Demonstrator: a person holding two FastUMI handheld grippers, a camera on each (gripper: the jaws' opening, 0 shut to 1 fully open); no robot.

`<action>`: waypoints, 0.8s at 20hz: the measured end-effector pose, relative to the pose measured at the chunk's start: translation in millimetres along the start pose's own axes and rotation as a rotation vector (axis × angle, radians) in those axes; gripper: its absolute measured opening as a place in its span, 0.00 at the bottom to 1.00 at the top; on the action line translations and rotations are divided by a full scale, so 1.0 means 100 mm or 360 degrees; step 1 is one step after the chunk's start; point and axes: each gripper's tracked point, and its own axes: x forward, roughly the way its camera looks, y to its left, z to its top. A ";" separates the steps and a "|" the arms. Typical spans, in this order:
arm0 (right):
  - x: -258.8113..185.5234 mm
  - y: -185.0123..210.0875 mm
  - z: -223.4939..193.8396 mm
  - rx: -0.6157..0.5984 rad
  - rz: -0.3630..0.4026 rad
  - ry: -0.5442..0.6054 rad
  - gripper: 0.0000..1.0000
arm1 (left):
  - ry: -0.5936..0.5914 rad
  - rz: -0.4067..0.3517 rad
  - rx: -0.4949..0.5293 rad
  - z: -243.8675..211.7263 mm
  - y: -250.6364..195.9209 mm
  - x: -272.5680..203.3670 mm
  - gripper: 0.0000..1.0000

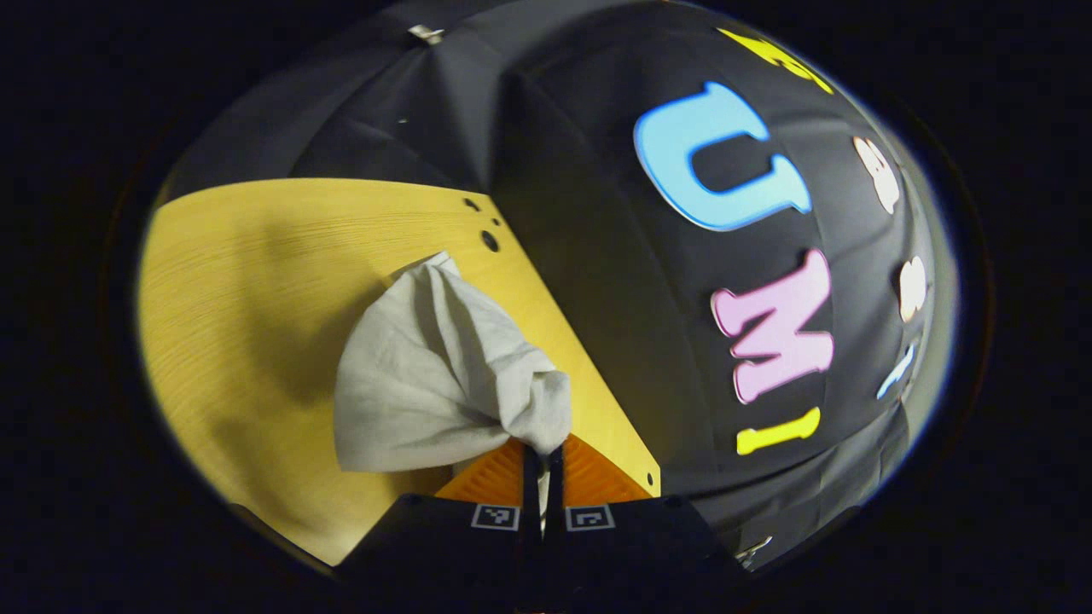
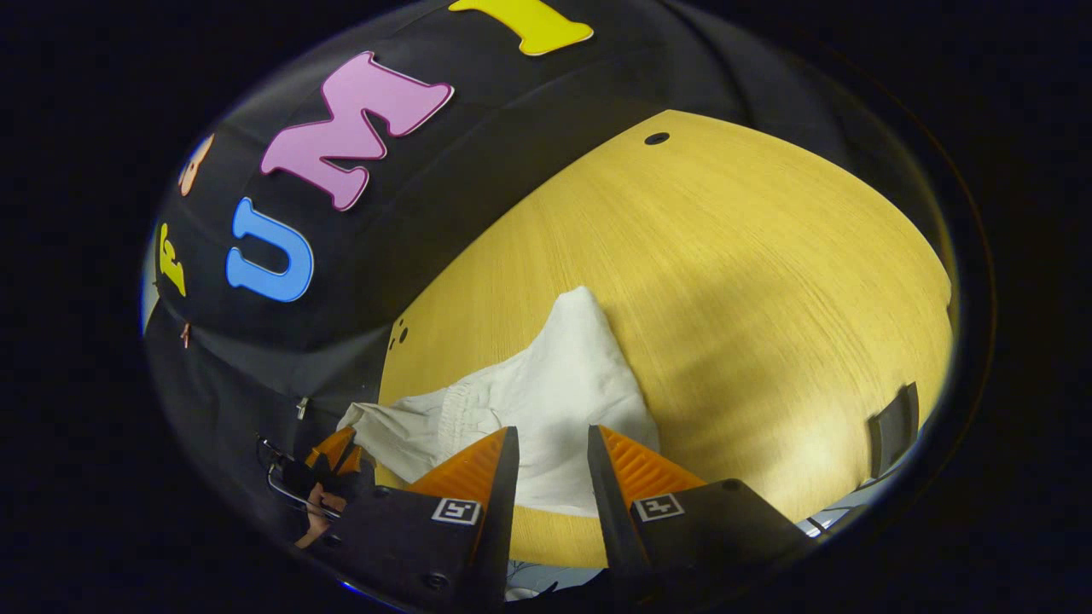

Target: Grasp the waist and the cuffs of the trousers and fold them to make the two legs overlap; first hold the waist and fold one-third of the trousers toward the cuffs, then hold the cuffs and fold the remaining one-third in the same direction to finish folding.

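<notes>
The trousers (image 1: pixel 435 375) are soft, matt woven cloth, finely creased and bunched. Beneath them the table (image 2: pixel 751 256) looks like smooth wood with fine straight grain and a faint sheen. Behind the table, the booth wall (image 1: pixel 580 196) is matt black cloth.

Quick count: one pair of white trousers (image 2: pixel 546 392), bunched up on one yellow wooden table (image 2: pixel 751 281). Two grippers: left gripper (image 1: pixel 543 460) pinching the cloth, right gripper (image 2: pixel 550 452) with its fingers apart. The table has one single hole (image 2: pixel 656 138) far off, plus three small holes (image 1: pixel 483 223) clustered near its edge.
</notes>
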 end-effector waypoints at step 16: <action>-0.44 -0.67 0.23 0.0173 -0.0111 -0.0144 0.50 | 0.0630 -0.0227 0.0649 -1.87 -1.10 0.33 0.05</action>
